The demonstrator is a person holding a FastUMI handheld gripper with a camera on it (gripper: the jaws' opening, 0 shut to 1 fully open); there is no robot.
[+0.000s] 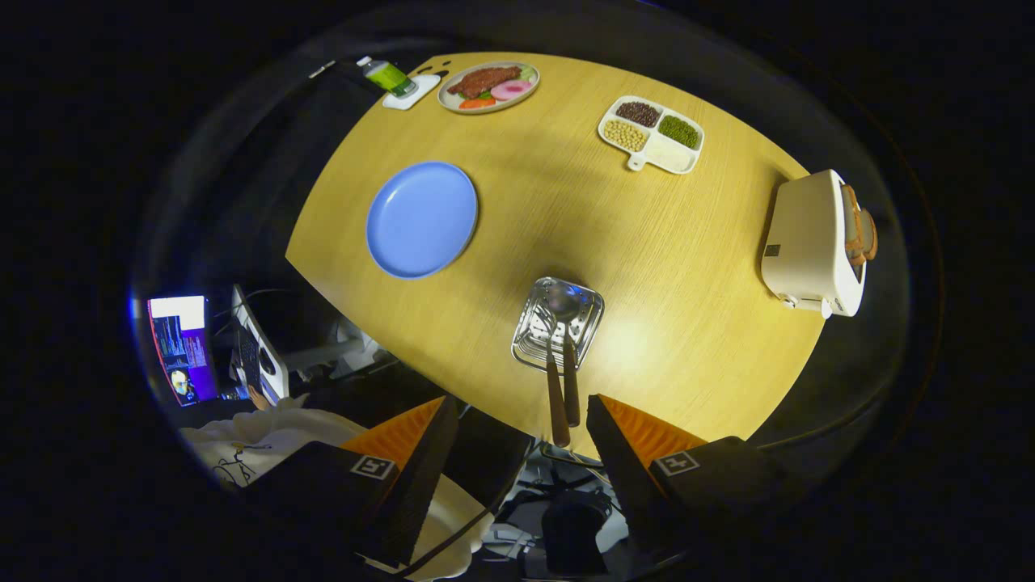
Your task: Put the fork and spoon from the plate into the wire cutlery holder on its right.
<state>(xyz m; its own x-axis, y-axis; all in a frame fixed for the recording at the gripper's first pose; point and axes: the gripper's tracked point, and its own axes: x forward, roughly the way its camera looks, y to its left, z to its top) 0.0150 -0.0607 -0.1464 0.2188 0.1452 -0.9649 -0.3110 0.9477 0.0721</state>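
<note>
gripper (517, 440) held high above the near edge of the wooden table (687, 267), jaws spread wide, nothing between the fingers (420, 453). just ahead of the fingers, close to the near edge: wire cutlery holder (540, 343), with fork (551, 380) and spoon (568, 356) standing inside, heads down in the basket, brown handles side by side and sticking up toward the camera, ends reaching into the gap between the fingertips. left of the holder, near the left edge: blue plate (421, 219), bare. at the far edge: plate of food (488, 86) with meat and vegetables, beside a small bottle (386, 76) on a white coaster. further right along the far side: white divided dish (651, 133) with beans and grains. at the right edge: white toaster (813, 246) with bread slices (859, 234) in the slots
</note>
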